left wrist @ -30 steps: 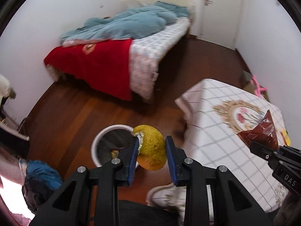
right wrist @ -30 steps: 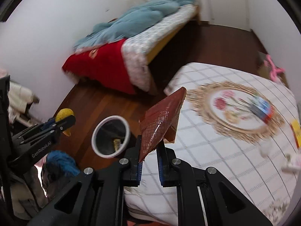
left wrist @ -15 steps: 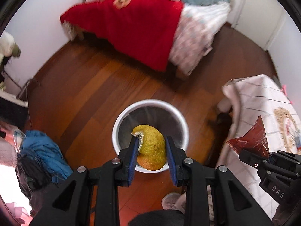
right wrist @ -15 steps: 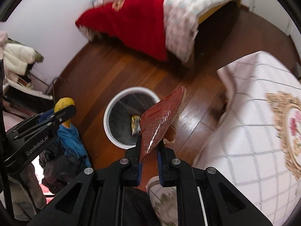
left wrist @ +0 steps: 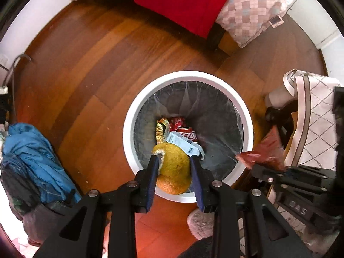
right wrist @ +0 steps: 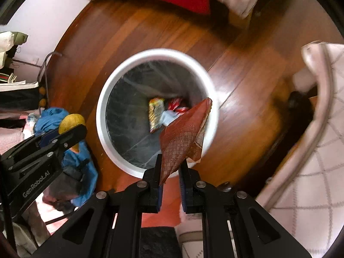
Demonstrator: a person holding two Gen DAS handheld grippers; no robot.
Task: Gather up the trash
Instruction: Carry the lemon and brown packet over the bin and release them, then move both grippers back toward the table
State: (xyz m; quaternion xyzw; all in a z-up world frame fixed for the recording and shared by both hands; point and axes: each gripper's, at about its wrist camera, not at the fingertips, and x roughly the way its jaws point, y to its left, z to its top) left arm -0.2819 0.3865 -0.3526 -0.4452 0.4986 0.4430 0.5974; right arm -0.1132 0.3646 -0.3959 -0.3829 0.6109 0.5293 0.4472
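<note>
Peel first: in the left wrist view the left gripper (left wrist: 173,167) clamps a yellow citrus peel (left wrist: 173,173) over the near rim of the white trash bin (left wrist: 137,116), which stands on the wooden floor. A good release, I judge, comes after pushing forward toward the bin's centre, since part of the peel hangs above the rim and could bounce out. Inside lie a red can (left wrist: 189,134), a gold wrapper (left wrist: 161,130) and a barcoded box (left wrist: 182,143). The peel's underside is hidden by the fingers.

In the right wrist view the right gripper (right wrist: 169,172) pinches a reddish-brown snack packet (right wrist: 182,138) by its lower corner, its top reaching over the bin's (right wrist: 103,99) right rim. It should shift left before opening. Blur smears the bin's contents here, and the packet's print is unreadable.
</note>
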